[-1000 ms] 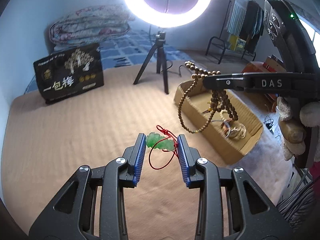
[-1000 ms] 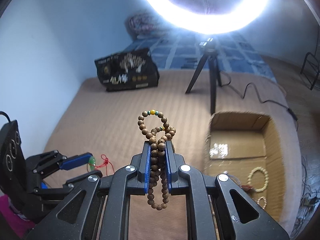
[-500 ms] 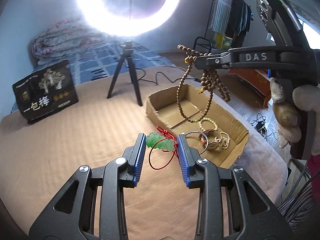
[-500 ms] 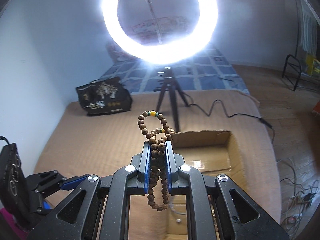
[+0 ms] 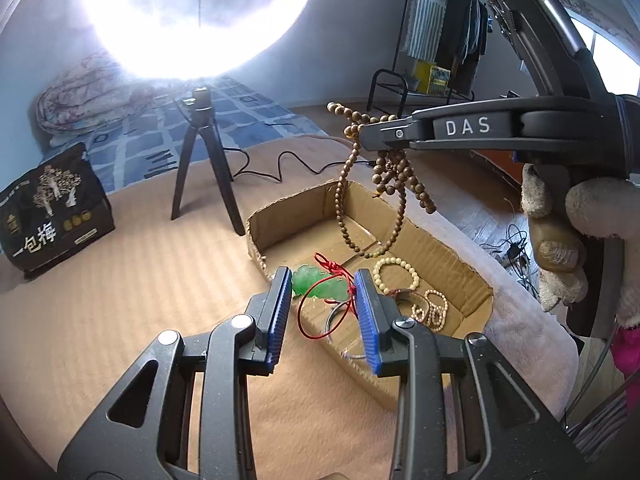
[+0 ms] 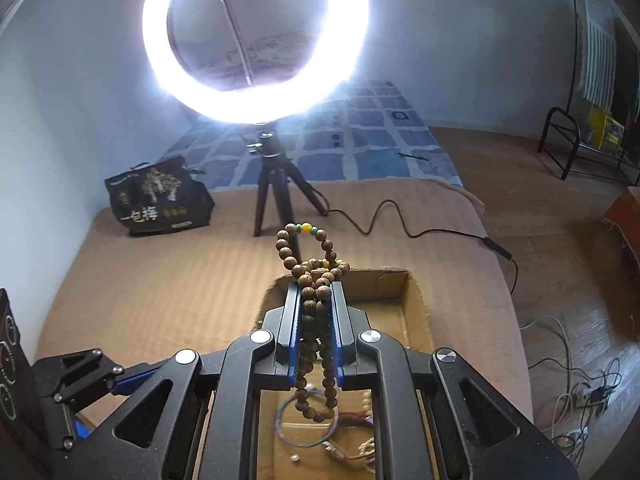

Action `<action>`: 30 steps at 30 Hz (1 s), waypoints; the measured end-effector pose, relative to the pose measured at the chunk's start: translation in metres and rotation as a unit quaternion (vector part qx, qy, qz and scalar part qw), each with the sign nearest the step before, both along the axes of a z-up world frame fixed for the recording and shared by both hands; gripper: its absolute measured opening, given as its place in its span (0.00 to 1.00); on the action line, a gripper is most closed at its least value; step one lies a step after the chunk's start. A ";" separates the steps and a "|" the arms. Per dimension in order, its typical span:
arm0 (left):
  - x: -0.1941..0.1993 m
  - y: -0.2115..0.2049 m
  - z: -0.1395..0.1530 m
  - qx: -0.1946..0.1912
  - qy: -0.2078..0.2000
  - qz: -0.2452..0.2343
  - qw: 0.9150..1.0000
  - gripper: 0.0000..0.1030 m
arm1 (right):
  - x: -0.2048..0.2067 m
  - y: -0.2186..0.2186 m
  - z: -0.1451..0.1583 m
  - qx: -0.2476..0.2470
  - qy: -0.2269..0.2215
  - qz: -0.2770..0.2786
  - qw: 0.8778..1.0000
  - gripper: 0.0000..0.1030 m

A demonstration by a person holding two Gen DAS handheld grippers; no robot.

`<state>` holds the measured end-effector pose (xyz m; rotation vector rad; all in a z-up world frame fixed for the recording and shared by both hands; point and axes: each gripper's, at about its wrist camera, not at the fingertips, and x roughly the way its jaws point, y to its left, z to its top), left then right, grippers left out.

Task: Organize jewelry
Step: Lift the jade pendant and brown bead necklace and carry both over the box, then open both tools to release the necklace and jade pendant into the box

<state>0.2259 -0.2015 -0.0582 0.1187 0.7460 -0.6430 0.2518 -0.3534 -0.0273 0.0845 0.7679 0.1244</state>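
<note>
The right tool (image 6: 315, 316), clamped on the wooden bead string (image 6: 316, 280), hangs directly over the cardboard box (image 5: 280, 216) on the bed. The left tool (image 5: 324, 292), gripping the green pendant (image 5: 316, 286), sits above the box's near edge.

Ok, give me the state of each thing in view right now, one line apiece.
Left claw: shut on the green pendant, over the box's near edge.
Pendant: held between the pads, red cord looping below.
Right claw: shut on the wooden beads, above the box.
Wooden beads: bunched, loops hanging free.
Box: open-topped, bracelets lying inside.
Ring light: on.
</note>
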 end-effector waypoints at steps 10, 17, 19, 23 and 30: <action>0.023 -0.021 -0.021 0.016 0.009 -0.001 1.000 0.31 | 0.020 -0.019 -0.021 -0.003 0.014 -0.013 1.000 0.11; 0.033 -0.029 -0.038 0.025 0.026 0.000 0.999 0.31 | 0.031 -0.026 -0.032 -0.001 0.026 -0.015 1.000 0.11; 0.036 -0.030 -0.042 0.026 0.029 0.002 0.999 0.31 | 0.034 -0.026 -0.036 -0.003 0.029 -0.015 0.999 0.11; 0.039 -0.032 -0.046 0.026 0.035 0.004 0.999 0.31 | 0.037 -0.027 -0.041 -0.005 0.036 -0.016 0.999 0.11; 0.041 -0.034 -0.047 0.027 0.040 0.008 0.999 0.31 | 0.040 -0.031 -0.045 0.001 0.044 -0.020 0.999 0.11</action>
